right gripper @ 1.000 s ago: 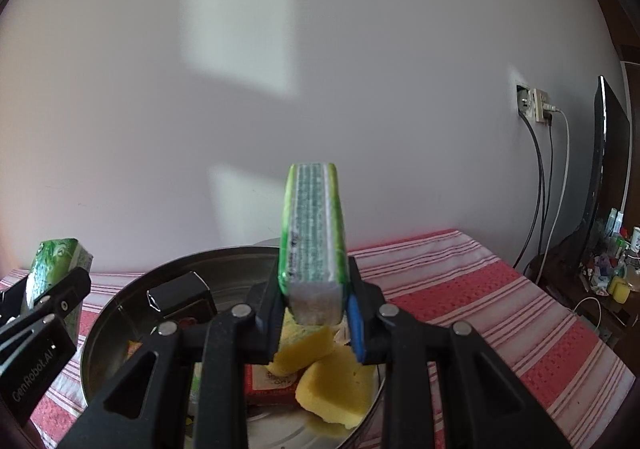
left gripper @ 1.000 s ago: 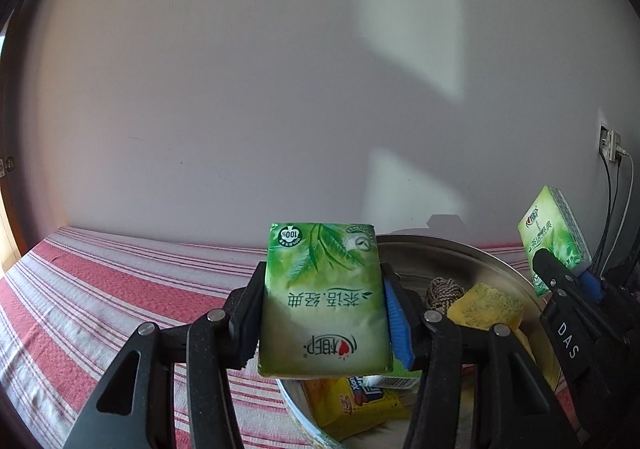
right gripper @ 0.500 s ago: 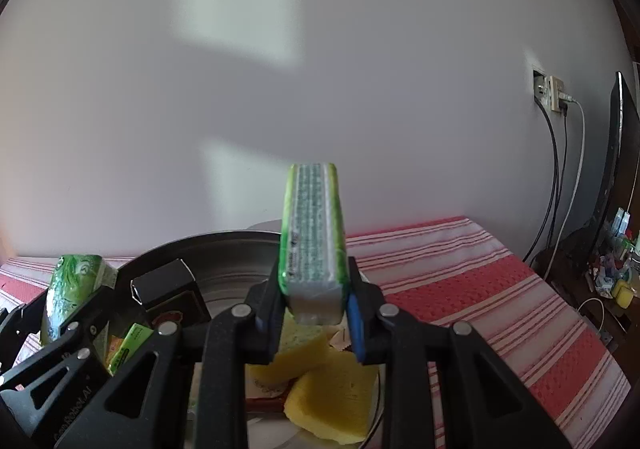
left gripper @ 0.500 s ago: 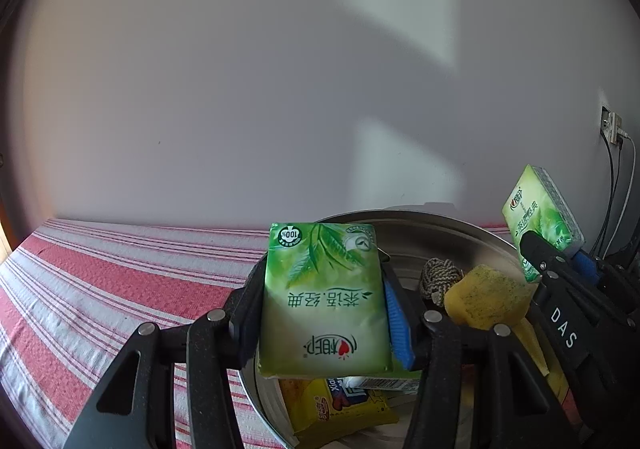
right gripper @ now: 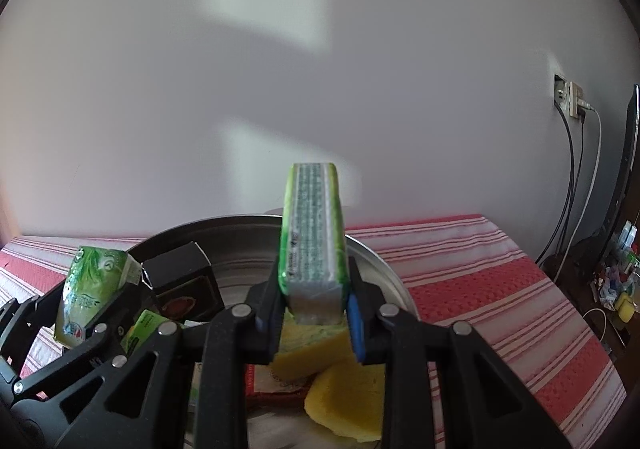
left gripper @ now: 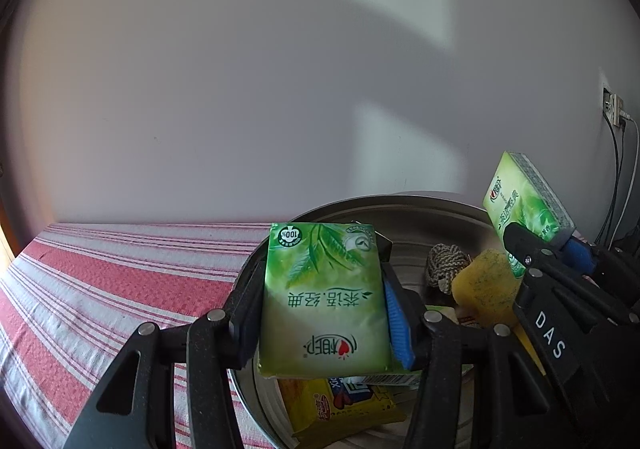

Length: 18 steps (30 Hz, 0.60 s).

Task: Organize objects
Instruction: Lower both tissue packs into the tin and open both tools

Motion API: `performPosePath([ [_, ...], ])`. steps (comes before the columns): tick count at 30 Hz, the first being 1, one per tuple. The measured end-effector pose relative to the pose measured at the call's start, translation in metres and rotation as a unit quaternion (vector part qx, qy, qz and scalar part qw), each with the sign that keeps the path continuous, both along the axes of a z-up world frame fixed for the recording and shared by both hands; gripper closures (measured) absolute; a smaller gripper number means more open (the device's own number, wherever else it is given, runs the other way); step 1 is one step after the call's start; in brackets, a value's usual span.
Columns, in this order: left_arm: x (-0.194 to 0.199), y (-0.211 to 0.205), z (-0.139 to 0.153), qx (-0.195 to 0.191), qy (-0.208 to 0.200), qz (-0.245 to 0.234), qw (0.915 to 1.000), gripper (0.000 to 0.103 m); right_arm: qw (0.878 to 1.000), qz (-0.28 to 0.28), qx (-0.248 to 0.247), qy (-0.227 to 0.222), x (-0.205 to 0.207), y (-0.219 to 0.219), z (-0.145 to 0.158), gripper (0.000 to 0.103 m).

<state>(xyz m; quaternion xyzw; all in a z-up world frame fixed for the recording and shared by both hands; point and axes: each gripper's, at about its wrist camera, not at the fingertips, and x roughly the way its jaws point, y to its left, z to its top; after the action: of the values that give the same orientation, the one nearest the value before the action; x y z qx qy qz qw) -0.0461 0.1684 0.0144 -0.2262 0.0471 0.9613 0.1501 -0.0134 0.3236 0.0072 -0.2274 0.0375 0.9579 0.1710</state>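
Observation:
My left gripper point(left gripper: 320, 309) is shut on a green tissue pack point(left gripper: 322, 301), held flat-face up above the left rim of a round metal basin point(left gripper: 400, 209). My right gripper point(right gripper: 314, 309) is shut on a second green tissue pack point(right gripper: 314, 233), held edge-on above the basin point(right gripper: 376, 261). That pack also shows in the left wrist view point(left gripper: 524, 201), and the left pack in the right wrist view point(right gripper: 92, 289). Both packs are in the air.
The basin holds yellow sponges point(right gripper: 344, 397), a black box point(right gripper: 180, 281), a twine ball point(left gripper: 444, 265), a yellow snack packet point(left gripper: 340, 405). It stands on a red-and-white striped cloth point(left gripper: 100, 289) against a white wall. Wall socket and cables point(right gripper: 568, 105) at right.
Both grippers have shifted towards each other over the basin, still holding their packs; the left gripper now sits closer to the basin's middle and the basin appears nearer.

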Motion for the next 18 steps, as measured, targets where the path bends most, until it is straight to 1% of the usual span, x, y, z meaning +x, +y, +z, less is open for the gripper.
performPosePath([
  [3,-0.001,0.001,-0.001,-0.001,-0.002,0.001,1.0,0.048,1.0,0.006,0.002,-0.009,-0.004,-0.002,-0.003,0.076],
  [8,0.009,0.003,-0.003,-0.004,-0.006,0.002,1.0,0.048,1.0,0.014,-0.007,-0.019,-0.009,0.0,-0.005,0.076],
  [11,0.008,0.004,-0.003,-0.001,-0.011,0.002,0.9999,0.048,0.999,0.026,-0.018,-0.024,-0.011,0.0,-0.006,0.076],
  [14,0.008,0.009,-0.003,-0.006,-0.012,0.002,0.9999,0.048,0.998,0.037,-0.029,-0.028,-0.012,0.0,-0.007,0.076],
  [18,0.012,0.017,-0.002,-0.015,-0.006,-0.006,0.9999,0.048,0.999,0.04,-0.024,-0.029,-0.014,-0.002,-0.007,0.076],
])
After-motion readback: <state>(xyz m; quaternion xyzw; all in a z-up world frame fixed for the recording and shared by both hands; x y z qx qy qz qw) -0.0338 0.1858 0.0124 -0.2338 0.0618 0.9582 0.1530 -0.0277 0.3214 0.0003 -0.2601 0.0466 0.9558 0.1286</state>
